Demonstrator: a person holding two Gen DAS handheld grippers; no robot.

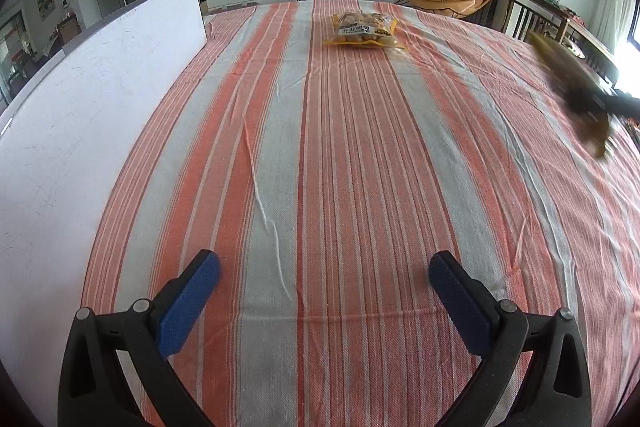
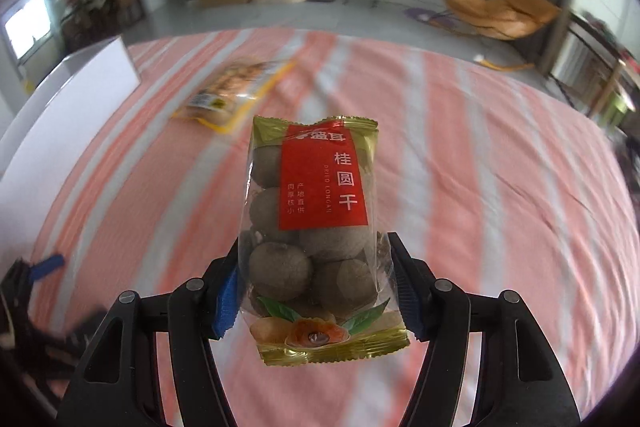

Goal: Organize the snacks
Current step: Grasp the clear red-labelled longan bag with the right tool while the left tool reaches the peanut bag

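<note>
Striped cloth [image 1: 320, 147] bears one yellow packet [image 1: 363, 29]; right gripper [image 2: 316, 283] clamps one longan bag [image 2: 316, 227] (left gripper [image 1: 324, 291] gapes, empty).

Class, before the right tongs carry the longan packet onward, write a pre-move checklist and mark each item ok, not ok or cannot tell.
1. Right tongs grip the longan packet on both sides: ok.
2. Packet is lifted off the striped cloth: ok.
3. Packet wrapper looks sealed and untorn: ok.
4. Left tongs are open, holding nothing: ok.
5. Yellow snack bag lies flat on the cloth, apart from both tongs: ok.
6. Where the packet should go: cannot tell; no bin or tray is in view.
</note>
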